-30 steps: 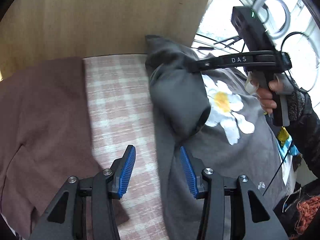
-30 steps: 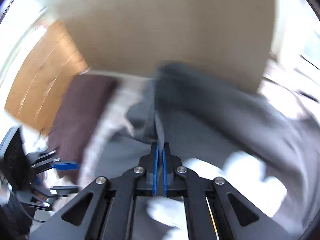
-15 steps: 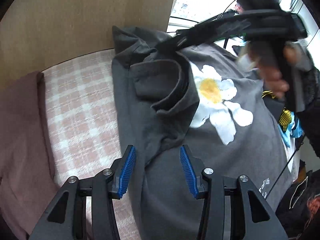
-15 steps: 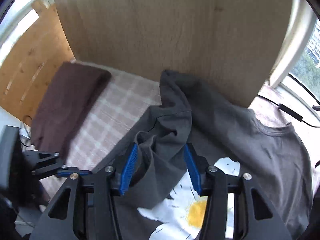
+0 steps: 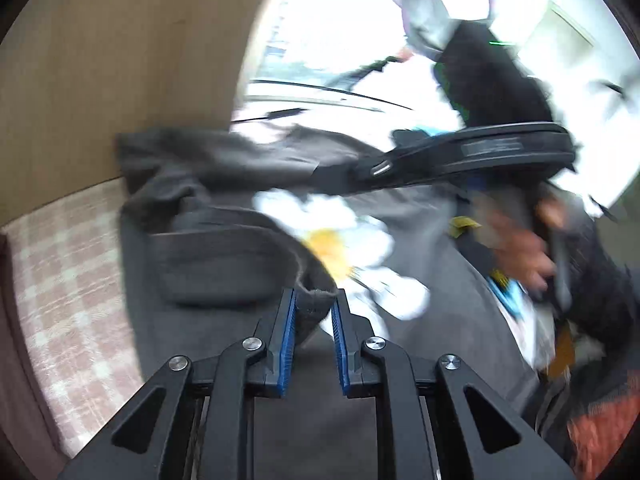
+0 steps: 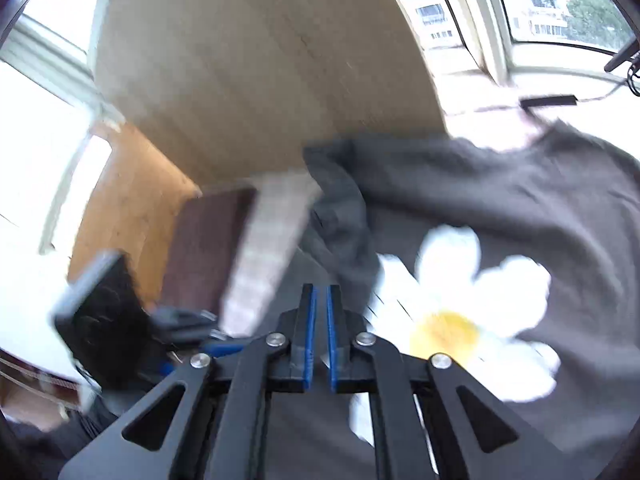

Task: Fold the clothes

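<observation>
A grey shirt (image 5: 420, 312) with a big daisy print (image 5: 340, 240) lies spread on a checked sheet (image 5: 68, 280), its far edge bunched against a wooden panel (image 5: 120, 60). One sleeve (image 5: 224, 264) is already turned in over the body, its cuff reaching toward the flower. The left claw (image 5: 313, 312) is closing, and a gathered lip of grey cloth sits between its blue pads (image 5: 289, 320); they look to be pinching it. The right claw (image 6: 319, 328) is closing too, its pads (image 6: 309, 332) narrowed to a slit, and I can see nothing caught between them; it hangs over the shirt's left part, near the print (image 6: 460, 308). From the left claw's side, the right tool (image 5: 480, 152) is a dark blur held by a hand (image 5: 516, 248) over the far right of the shirt. A brown cloth (image 6: 208, 248) lies to the left, apart from the shirt. My worry is the left grip: it has only a thin bunched edge, possibly more than one layer, so a pull could drag the sleeve out of its fold or slip off altogether. The right claw may shut on nothing, leaving one hand to lift the shirt, which would skew the fold and twist the hem. Everything is smeared with speed, and quick moves on loose fabric tend to ruck the far edge further against the panel.
</observation>
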The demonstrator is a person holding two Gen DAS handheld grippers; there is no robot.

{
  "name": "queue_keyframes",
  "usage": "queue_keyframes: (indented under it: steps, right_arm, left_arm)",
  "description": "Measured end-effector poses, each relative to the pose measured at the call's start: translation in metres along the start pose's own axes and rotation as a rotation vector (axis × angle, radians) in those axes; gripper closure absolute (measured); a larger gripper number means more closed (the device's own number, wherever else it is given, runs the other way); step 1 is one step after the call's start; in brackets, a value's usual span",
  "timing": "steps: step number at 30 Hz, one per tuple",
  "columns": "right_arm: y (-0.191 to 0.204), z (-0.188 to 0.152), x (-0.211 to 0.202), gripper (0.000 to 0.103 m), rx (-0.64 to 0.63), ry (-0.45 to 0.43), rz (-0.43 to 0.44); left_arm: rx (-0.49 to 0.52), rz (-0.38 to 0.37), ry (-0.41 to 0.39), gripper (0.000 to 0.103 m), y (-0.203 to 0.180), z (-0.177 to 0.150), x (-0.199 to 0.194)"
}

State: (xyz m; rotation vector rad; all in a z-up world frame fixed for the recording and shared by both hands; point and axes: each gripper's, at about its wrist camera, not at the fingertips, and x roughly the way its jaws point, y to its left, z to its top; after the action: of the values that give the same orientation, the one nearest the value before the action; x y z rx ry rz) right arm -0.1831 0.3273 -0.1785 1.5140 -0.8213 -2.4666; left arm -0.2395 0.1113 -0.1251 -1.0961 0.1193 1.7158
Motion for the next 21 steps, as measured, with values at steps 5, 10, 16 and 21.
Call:
queue_keyframes:
  steps: [5,10,16,21]
  right_arm:
    - [-0.005,0.006,0.012,0.078,-0.032,0.032,-0.093]
    - [0.021,0.032,0.03,0.072,-0.125,0.039,-0.095]
    - [0.05,0.047,0.074,0.065,-0.243,0.151,-0.123]
    - [0.059,0.039,0.107,0.065,-0.326,0.227,-0.189]
  left_arm:
    - [0.052,0.129,0.042,0.08,-0.012,-0.01,0.0]
    - [-0.027,0.213,0.014,0.055,-0.002,-0.011,0.005]
    - [-0.052,0.156,-0.04,0.055,-0.015,-0.012,0.023]
    - [-0.087,0.153,-0.014,0.055,-0.019,-0.028,0.019]
